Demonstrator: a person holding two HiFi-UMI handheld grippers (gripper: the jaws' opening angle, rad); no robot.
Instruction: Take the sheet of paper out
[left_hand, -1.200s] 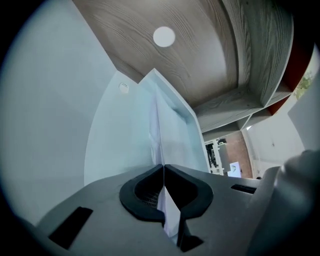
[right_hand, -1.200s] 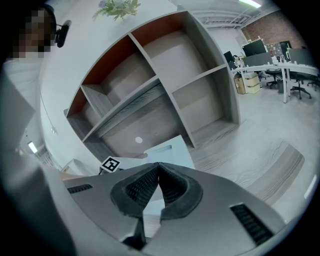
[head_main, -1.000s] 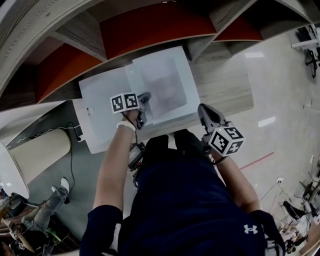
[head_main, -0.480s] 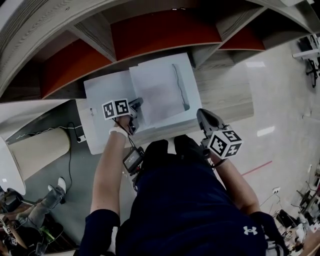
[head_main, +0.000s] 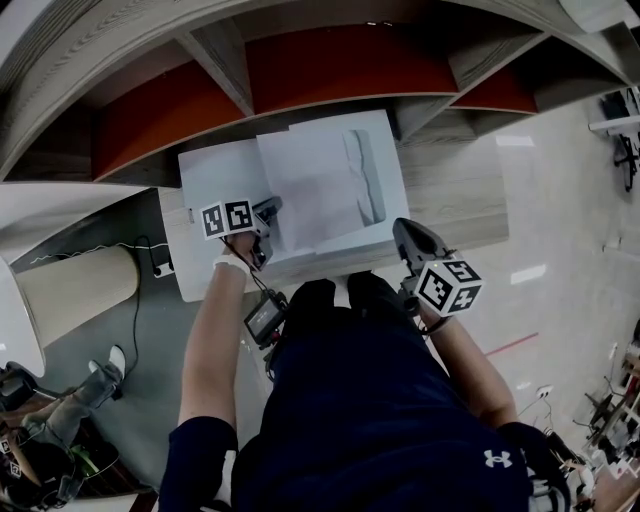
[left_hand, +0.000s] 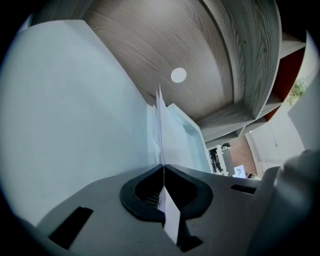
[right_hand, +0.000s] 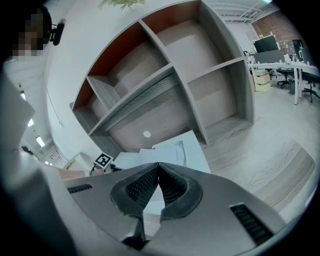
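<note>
A curved wooden shelving unit (head_main: 330, 70) with red back panels fills the background. On its low ledge (head_main: 455, 195) lies a pale flat case (head_main: 388, 150), though I cannot tell exactly what kind. The left hand-held gripper (left_hand: 163, 167) is clamped on the near corner of the sheet of paper (head_main: 305, 190), which runs edge-on straight ahead of its jaws. A corner grip like this likely lets the sheet slide out flat without creasing. Most of the sheet lies over the case ahead of that gripper. The right hand-held gripper (right_hand: 158, 165) has its jaws together on nothing and hangs well off to the side, probably kept clear of the sheet's path.
</note>
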